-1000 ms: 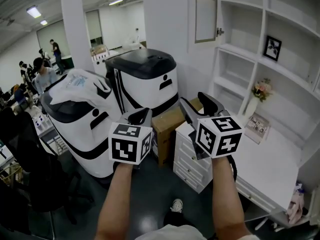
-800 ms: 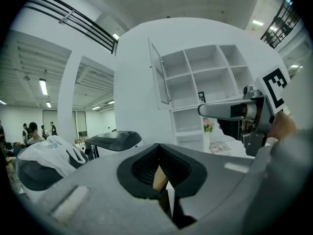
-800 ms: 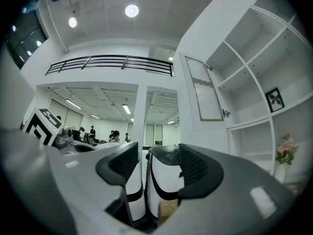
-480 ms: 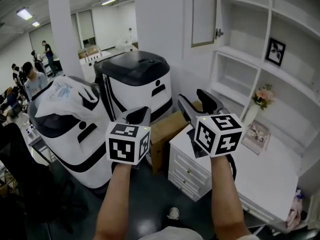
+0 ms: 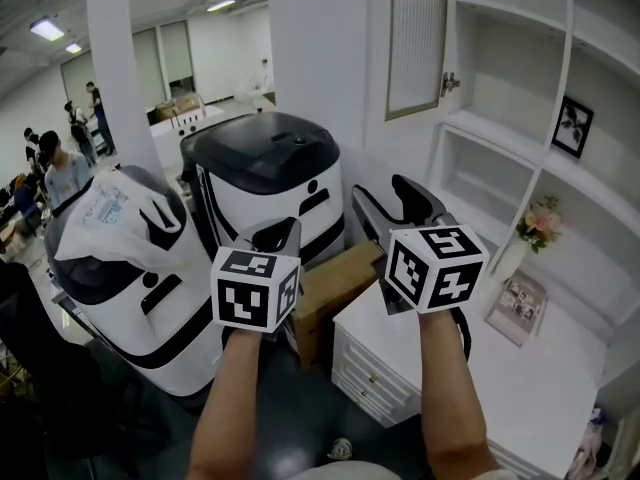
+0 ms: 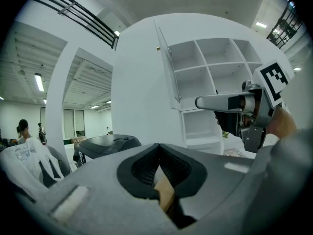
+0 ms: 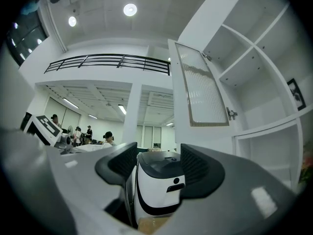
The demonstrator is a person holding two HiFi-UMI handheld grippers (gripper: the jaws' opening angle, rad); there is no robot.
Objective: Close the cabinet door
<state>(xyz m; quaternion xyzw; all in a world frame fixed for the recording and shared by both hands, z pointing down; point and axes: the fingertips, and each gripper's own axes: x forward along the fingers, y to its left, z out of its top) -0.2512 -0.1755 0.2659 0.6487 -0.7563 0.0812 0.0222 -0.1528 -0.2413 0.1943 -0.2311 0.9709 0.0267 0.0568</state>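
Door position: the white-framed cabinet door (image 5: 417,38) with a ribbed glass panel is seen swung open, hinged at the left edge of the white open shelving (image 5: 500,143) and lying back near the white wall. It is high in the head view, above both grippers and touched by neither.
Left gripper: the left gripper (image 5: 283,230) is held out in front of the person, with its dark fingers brought together at the tips and nothing clamped between them.
Right gripper: the right gripper (image 5: 385,196) is held beside it, jaws spread apart and empty, and only the distant black-topped white machine (image 5: 270,178) is framed between them.
Below: a brown cardboard box (image 5: 335,278) is seen between that machine and a white drawer unit (image 5: 385,368).
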